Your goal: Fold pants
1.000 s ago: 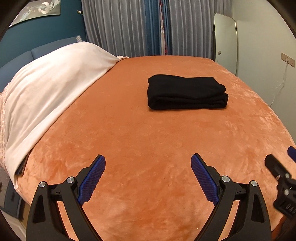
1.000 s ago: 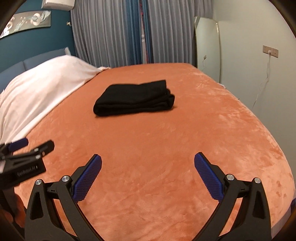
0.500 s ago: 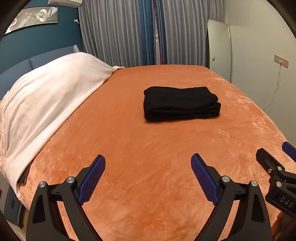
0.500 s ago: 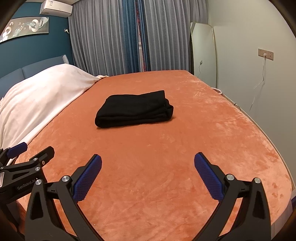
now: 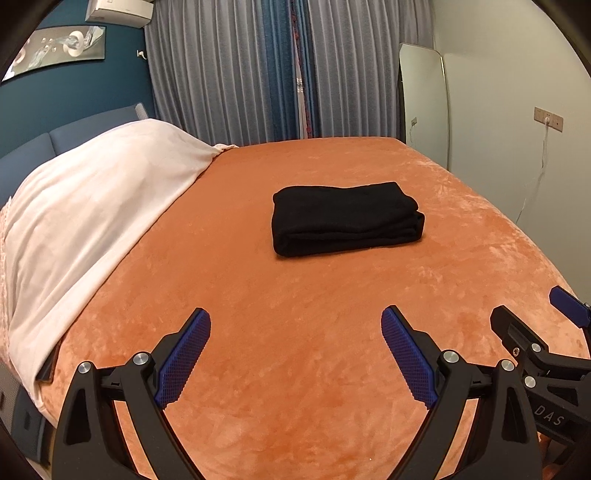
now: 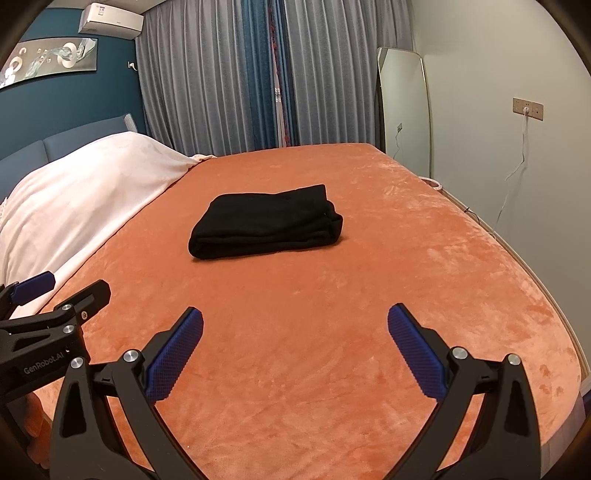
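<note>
Item: black pants [image 5: 345, 218], folded in a compact stack at frame centre on orange bed [image 5: 295, 302]; left tongs [image 5: 295, 354] and right tongs [image 6: 295, 354] wide, empty, well apart from it; risk: soft layers slumping if nudged.

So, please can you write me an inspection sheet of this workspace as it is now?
Surface: orange blanket covering the bed, mostly bare.
Job's things: black pants folded into a compact stack, lying mid-bed.
Clutter: white cover draped over the head end.
Grippers: left tongs and right tongs open, holding nothing, short of the pants.
Cables: white cable hanging from the wall socket.
Surroundings: curtains, leaning mirror, air conditioner.
</note>
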A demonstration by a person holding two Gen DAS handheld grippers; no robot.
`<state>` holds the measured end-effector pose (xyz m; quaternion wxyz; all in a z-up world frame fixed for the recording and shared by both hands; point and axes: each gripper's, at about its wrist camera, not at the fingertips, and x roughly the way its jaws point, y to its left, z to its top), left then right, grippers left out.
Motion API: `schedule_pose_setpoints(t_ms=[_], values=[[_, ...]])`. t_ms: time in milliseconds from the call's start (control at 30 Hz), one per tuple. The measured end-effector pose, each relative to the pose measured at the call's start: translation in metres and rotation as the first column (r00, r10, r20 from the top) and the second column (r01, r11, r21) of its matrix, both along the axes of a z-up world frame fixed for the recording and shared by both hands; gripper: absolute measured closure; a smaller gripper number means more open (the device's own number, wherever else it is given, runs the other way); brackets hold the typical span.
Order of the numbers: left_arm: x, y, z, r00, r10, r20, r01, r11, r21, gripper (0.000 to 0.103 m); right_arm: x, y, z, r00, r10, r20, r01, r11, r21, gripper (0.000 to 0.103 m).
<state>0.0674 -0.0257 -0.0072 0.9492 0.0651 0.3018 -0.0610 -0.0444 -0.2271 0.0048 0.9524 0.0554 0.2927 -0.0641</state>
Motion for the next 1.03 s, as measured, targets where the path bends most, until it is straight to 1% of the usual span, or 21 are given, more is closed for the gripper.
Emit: schedule_pose_setpoints(t_ms=[300, 433, 500, 667, 700, 800, 867, 967, 1033], values=[[-0.007, -0.014, 0.005, 0.999, -0.016, 0.035, 0.014, 0.999, 0.04, 0.011, -0.003, -0.001, 0.002, 1.0, -0.001, 0.006, 0.001, 1.0, 0.004, 0.005], [-0.007, -0.015, 0.005, 0.999, -0.024, 0.022, 0.024, 0.999, 0.024, 0.011, -0.003, -0.001, 0.002, 1.0, -0.003, 0.007, 0.003, 1.0, 0.006, 0.005], [-0.007, -0.016, 0.003, 1.0, -0.012, 0.025, 0.012, 1.0, 0.024, 0.011, -0.004, 0.0, 0.003, 1.0, -0.004, 0.008, 0.004, 1.0, 0.007, 0.005], [-0.011, -0.011, 0.0, 0.998, -0.005, 0.058, 0.006, 0.999, -0.032, 0.011, -0.006, 0.002, 0.003, 1.0, -0.005, 0.007, 0.005, 1.0, 0.01, 0.005], [-0.013, -0.01, -0.001, 0.998, 0.004, 0.069, -0.002, 0.999, -0.032, 0.011, -0.006, 0.003, 0.003, 1.0, -0.005, 0.005, 0.005, 1.0, 0.01, 0.005], [-0.016, -0.012, -0.001, 0.995, 0.026, 0.098, -0.027, 1.0, 0.012, 0.011, -0.009, 0.006, 0.002, 1.0, -0.005, 0.004, 0.005, 1.0, 0.014, 0.005], [-0.018, -0.014, -0.002, 0.995, 0.043, 0.093, -0.048, 0.998, 0.05, 0.011, -0.011, 0.008, 0.002, 1.0, -0.002, 0.002, 0.002, 1.0, 0.016, 0.005], [-0.024, -0.014, -0.003, 0.996, 0.032, 0.088, -0.037, 0.998, 0.059, 0.011, -0.015, 0.012, 0.001, 1.0, 0.001, 0.004, -0.001, 1.0, 0.021, 0.005], [-0.025, -0.013, -0.006, 0.998, 0.016, 0.063, -0.019, 0.999, 0.044, 0.011, -0.018, 0.014, 0.001, 1.0, 0.004, 0.002, -0.004, 1.0, 0.019, 0.005]])
